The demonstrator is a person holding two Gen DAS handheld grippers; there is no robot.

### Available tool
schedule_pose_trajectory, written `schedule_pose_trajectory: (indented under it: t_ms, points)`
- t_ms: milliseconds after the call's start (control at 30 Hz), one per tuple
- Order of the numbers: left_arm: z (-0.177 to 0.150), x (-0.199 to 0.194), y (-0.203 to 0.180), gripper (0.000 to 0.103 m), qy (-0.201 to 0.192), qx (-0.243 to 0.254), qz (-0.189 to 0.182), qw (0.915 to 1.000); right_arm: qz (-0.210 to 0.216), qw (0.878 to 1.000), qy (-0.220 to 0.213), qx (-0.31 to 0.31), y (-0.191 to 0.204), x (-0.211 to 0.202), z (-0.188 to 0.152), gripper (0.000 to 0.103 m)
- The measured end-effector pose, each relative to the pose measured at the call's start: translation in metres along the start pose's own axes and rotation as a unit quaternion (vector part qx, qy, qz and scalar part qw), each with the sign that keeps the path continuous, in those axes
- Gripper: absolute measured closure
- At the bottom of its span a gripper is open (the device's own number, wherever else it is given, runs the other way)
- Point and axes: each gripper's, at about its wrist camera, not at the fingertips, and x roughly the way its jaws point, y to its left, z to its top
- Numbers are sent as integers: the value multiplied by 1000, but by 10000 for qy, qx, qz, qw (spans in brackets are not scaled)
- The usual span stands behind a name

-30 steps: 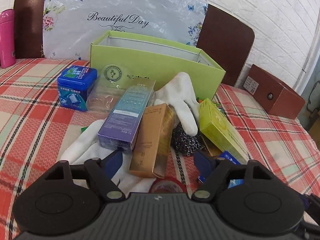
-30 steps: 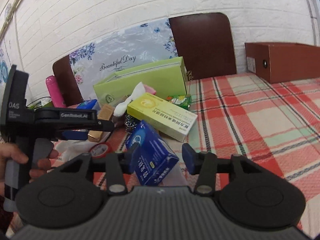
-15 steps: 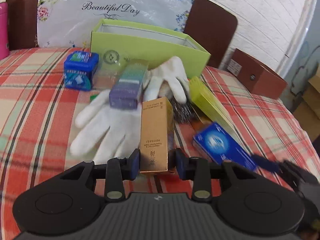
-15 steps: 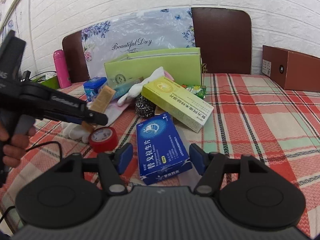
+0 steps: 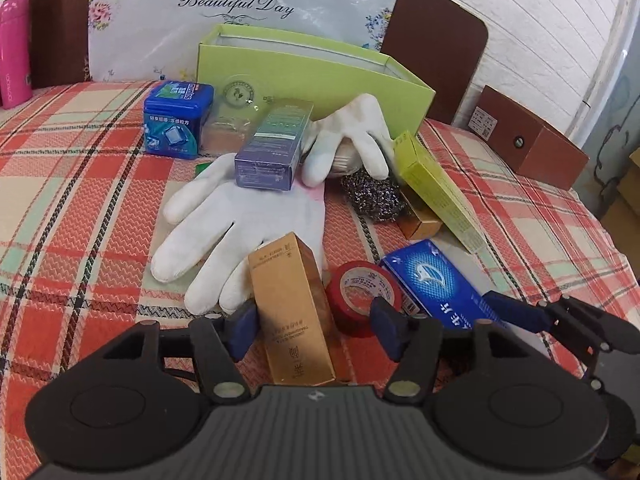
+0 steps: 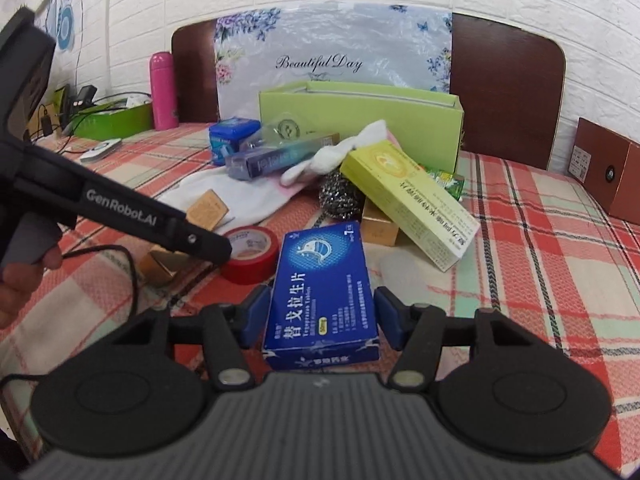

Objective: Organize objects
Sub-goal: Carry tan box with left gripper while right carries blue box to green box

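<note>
Where it lies flat, blue medicine box (image 6: 323, 292) looks undented

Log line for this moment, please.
left gripper: open, jaws just widened, around gold box | right gripper: straddles blue box, grip unclear

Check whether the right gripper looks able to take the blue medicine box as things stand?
Probably yes. The blue medicine box lies flat between the fingers of the right gripper, whose jaws have just been closing but leave small gaps either side. Nothing lies on it; the red tape roll sits beside it, apart.
</note>
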Motion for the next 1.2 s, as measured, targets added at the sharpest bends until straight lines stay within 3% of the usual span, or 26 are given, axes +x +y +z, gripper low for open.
schedule_pose_trajectory:
  t_ms: [133,533,633,667,733,800,933,1200]
  points:
    - [0,-1,1,45,-26,-51,-34,10000,16,10000,18,-82,3,3,2,42]
    - [0,-1,10,46,-74,-314,-128,9994,31,9999,167,-22,2,14,2,38]
    - [0,-1,13,58,-112,-393,-157,9990,33,9998,190,-8,2,18,3,38]
    - [0,-2,15,67,-125,-438,-200,9988,38,9998,196,-8,2,19,3,38]
    - [0,-3,17,68,-124,-511,-241,9983,62,9998,212,-22,3,20,3,46]
    - [0,-7,16,69,-138,-424,-171,9989,47,9998,194,-25,4,18,4,47]
    - [3,-21,11,69,-249,-260,-306,9989,125,9999,50,105,-1,6,9,47]
    - [40,-49,-2,69,-860,212,-458,9950,230,9976,-630,163,-19,-19,49,47]
